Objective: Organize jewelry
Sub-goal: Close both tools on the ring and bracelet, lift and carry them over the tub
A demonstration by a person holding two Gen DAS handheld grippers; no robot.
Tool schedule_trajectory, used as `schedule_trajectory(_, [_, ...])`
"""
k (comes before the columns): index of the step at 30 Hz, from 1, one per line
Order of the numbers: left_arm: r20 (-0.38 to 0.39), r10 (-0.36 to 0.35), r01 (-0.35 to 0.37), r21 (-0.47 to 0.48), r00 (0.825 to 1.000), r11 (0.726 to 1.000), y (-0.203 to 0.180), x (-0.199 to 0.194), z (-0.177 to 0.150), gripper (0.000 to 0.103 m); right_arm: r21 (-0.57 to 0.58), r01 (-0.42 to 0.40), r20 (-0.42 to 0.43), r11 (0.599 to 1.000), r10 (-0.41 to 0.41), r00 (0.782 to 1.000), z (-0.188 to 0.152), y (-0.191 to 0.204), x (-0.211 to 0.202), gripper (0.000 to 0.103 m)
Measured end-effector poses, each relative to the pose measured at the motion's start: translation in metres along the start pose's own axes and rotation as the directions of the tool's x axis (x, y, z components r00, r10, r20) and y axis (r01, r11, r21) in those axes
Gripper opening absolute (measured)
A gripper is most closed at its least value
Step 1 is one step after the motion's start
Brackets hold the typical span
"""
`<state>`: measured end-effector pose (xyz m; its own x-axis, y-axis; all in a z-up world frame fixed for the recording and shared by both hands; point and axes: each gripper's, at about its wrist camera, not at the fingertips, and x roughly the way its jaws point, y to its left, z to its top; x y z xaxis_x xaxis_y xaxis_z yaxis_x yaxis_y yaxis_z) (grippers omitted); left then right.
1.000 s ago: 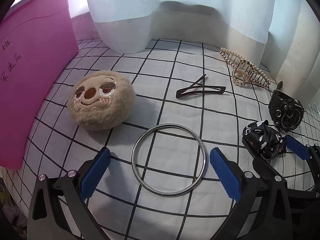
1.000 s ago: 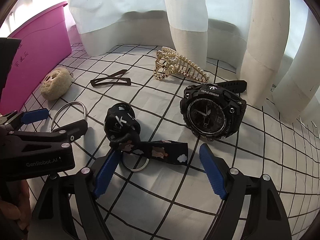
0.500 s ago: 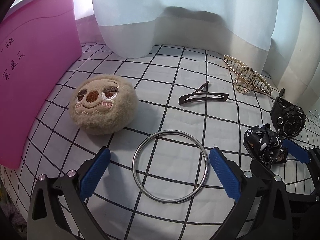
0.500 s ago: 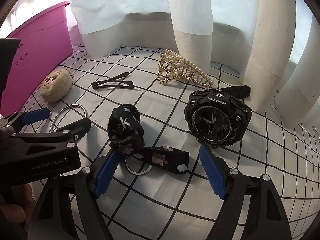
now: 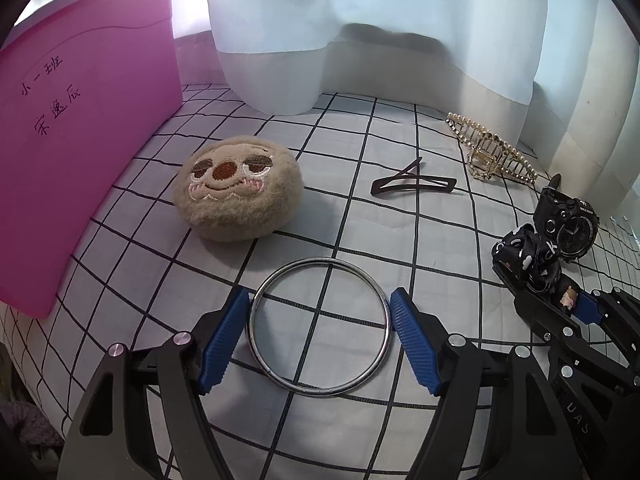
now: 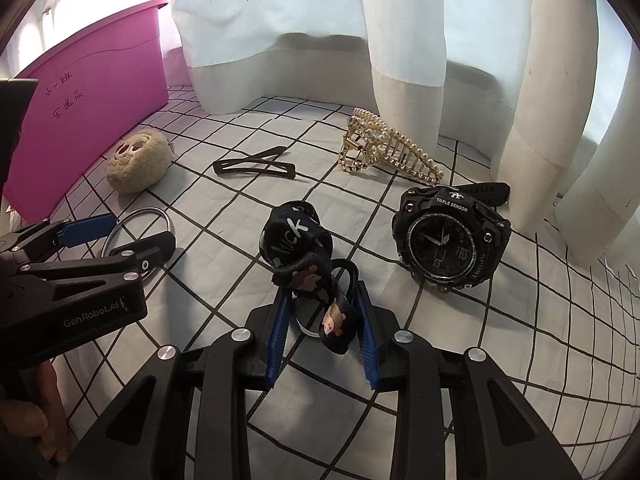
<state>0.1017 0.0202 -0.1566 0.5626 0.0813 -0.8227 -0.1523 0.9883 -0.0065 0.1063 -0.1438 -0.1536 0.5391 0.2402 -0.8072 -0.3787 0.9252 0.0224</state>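
Each tool brackets its own piece for a pickup: the left gripper [image 5: 318,334], fingers touching the silver bangle [image 5: 319,325] on the checked surface [image 5: 400,216], and the right gripper [image 6: 323,334], narrowed around the black strap keyring [image 6: 310,264], near-centre.

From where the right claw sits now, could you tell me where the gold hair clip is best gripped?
Grip the hair clip across its hinge hump, the raised end toward the pink bin, coming from above. It lies on its side with long, thin teeth pointing toward the watch; the teeth look slippery and fragile, the hump chunkier.
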Motion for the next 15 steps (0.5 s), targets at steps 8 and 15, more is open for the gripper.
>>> schedule_trajectory(8, [0.007,-0.015,0.015,-0.004,1.000,1.000,0.007,-0.025,-0.013,0.071,0.097,-0.082,0.021,0.992,0.081,0.997,-0.010,-0.014,-0.023,0.030])
schedule_trajectory(15, [0.027,-0.025,0.025,0.001,0.999,1.000,0.007,-0.055,-0.017,0.071,0.152,-0.094,0.025,0.984,0.091,0.996,-0.024,-0.034,-0.048,0.030])
